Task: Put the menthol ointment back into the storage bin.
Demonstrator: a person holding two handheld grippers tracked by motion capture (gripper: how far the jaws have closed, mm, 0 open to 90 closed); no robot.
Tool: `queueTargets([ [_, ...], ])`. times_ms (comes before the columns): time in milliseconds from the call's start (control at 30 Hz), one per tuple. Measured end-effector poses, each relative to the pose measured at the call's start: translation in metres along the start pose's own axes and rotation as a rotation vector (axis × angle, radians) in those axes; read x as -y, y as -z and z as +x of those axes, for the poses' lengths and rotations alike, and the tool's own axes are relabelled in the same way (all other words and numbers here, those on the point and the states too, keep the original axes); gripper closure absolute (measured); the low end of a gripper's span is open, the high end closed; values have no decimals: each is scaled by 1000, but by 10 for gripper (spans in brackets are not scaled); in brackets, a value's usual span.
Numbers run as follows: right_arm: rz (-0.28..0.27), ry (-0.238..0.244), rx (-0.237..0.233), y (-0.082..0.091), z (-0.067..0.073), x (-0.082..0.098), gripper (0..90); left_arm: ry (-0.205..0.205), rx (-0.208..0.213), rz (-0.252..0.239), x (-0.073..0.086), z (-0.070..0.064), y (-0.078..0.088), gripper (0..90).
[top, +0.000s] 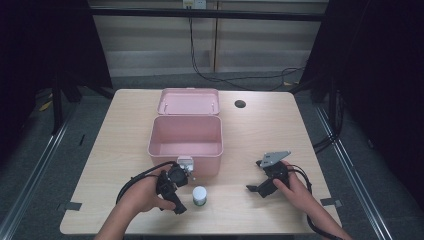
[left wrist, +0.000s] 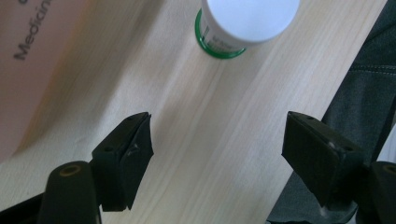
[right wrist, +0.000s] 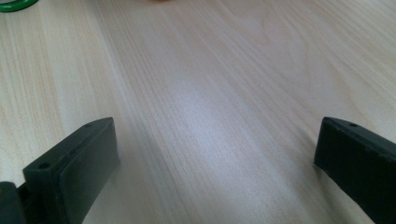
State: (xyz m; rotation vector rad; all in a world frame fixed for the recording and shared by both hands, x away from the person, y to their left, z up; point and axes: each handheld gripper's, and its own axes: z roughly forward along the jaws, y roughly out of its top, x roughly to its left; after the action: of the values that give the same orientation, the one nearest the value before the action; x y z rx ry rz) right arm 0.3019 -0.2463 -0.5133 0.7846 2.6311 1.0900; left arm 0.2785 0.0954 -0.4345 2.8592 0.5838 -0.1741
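Your left gripper [top: 181, 176] is down at the near edge of the table [top: 260, 125], just in front of the pink box [top: 185, 142], and its jaws stand apart with nothing but bare wood between them. The small white bottle [top: 199, 195] with the green base stands upright just to the right of that gripper, near it but not touching; in the left gripper view the bottle [left wrist: 245, 25] sits beyond the jaw tips, clear of both pads. The pink box is open, lid [top: 189, 101] tipped back on the far side, its latch facing you. Over on the right, your right gripper [top: 256, 183] rests low on the table, well apart from the bottle, jaws spread wide over empty tabletop. A dark round hole [top: 240, 104] shows far right of the box.
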Motion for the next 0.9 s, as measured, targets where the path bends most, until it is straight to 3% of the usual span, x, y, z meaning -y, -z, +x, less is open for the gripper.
queueTargets([
  [900,0,0,0,0,0,0,0,-22,10,21,-39,-8,-13,280],
])
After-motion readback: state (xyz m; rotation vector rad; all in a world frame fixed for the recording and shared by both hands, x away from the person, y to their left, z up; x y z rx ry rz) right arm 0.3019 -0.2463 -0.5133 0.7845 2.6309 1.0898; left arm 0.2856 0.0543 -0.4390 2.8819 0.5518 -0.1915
